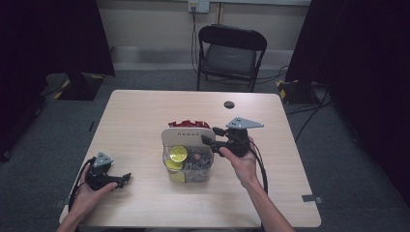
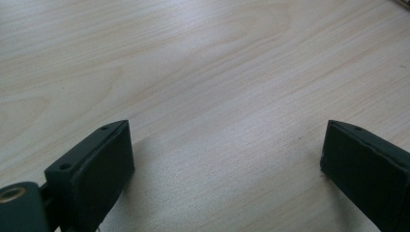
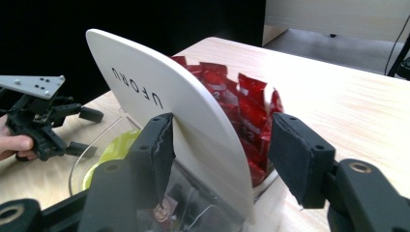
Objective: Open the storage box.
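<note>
Hand-held gripper (image 3: 220, 150) straddles curved white lid (image 3: 164, 101).

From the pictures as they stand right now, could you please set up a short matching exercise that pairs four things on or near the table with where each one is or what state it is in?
Things:
1. left gripper
2. white lid
3. red packets
4. folding chair

Places or states:
A. beyond the far edge of the table
B. standing on edge, between the open jaws of the right gripper
C. open over bare wood, holding nothing
D. behind the white lid

Pairs: 1-C, 2-B, 3-D, 4-A
</note>
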